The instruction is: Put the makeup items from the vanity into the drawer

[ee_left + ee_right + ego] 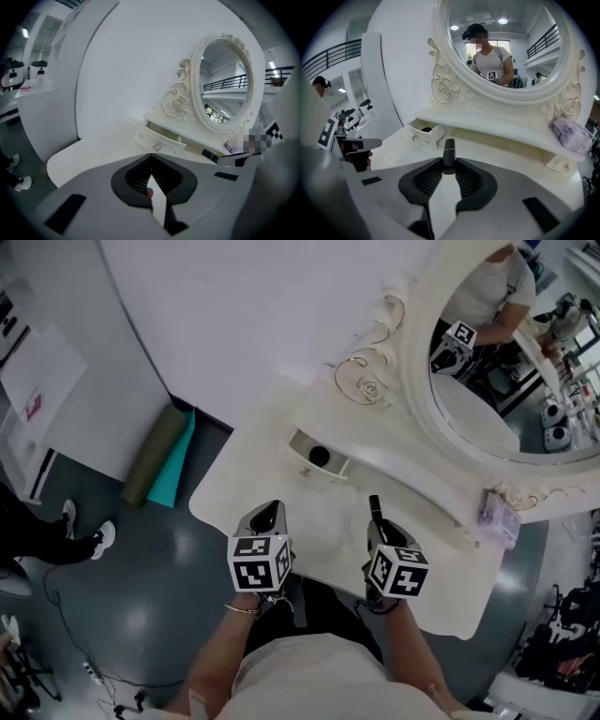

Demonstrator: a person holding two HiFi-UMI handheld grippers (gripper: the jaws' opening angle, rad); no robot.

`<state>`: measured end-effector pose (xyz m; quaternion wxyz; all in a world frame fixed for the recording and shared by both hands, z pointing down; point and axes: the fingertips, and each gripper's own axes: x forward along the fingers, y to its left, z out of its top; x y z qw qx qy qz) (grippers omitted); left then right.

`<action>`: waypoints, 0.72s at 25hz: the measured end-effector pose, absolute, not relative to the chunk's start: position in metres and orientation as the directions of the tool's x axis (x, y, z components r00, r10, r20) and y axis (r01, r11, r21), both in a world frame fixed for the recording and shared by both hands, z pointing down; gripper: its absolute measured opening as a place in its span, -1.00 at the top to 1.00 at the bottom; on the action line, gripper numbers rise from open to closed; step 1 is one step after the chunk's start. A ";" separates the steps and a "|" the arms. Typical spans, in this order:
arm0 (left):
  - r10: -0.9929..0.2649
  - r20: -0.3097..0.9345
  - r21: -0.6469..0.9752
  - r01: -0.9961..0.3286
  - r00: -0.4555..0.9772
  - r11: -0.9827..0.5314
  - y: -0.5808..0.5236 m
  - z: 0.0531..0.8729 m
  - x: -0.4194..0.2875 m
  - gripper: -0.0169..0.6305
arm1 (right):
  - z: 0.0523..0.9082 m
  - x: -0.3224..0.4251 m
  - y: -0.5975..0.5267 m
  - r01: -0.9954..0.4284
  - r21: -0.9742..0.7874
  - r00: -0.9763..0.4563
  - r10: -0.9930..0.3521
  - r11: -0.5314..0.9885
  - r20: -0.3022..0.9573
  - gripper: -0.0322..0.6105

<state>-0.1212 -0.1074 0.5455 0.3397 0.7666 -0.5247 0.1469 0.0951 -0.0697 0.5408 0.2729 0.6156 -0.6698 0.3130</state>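
1. Right now the black tube (449,151), a makeup item of the lipstick or mascara sort, sits pinched at its lower end between the tips of the right gripper (449,163), whose jaws stand narrow on it. It sticks out upright past them, above the table (323,512).
2. Ahead of it and a little to the left, the drawer (421,136) under the mirror shelf is pulled open, with a dark round item (319,456) already lying inside.
3. I judge the step in hand to be the carry: the tube is lifted and not yet over the drawer.
4. The next move calls for me to bring the tube's tip over the open drawer, lower it past the front wall beside the round item, and only then part the jaws.
5. The left gripper (151,159) hangs beside the right one with its jaws pressed together on nothing, facing the same drawer.
6. Further right, a purple pouch (572,133) rests on the shelf below the mirror (417,404); it looks to me like a later pick.
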 end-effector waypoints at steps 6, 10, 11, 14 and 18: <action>-0.751 0.566 0.360 -0.921 0.340 -0.146 -0.102 0.534 -0.152 0.92 | 0.527 0.066 -0.085 -0.986 -0.085 -0.160 -0.665 0.144 0.729 0.59; -0.769 0.558 0.359 -0.926 0.310 -0.113 -0.101 0.529 -0.161 0.93 | 0.524 0.054 -0.094 -0.978 -0.088 -0.195 -0.664 0.191 0.722 0.59; -0.772 0.558 0.359 -0.927 0.304 -0.106 -0.100 0.529 -0.163 0.92 | 0.524 0.052 -0.095 -0.975 -0.089 -0.203 -0.662 0.202 0.722 0.59; -0.778 0.560 0.357 -0.930 0.286 -0.085 -0.099 0.528 -0.167 0.92 | 0.523 0.045 -0.101 -0.968 -0.091 -0.225 -0.657 0.233 0.719 0.59; -0.784 0.561 0.353 -0.934 0.265 -0.063 -0.103 0.526 -0.171 0.92 | 0.521 0.036 -0.112 -0.954 -0.103 -0.267 -0.644 0.281 0.717 0.59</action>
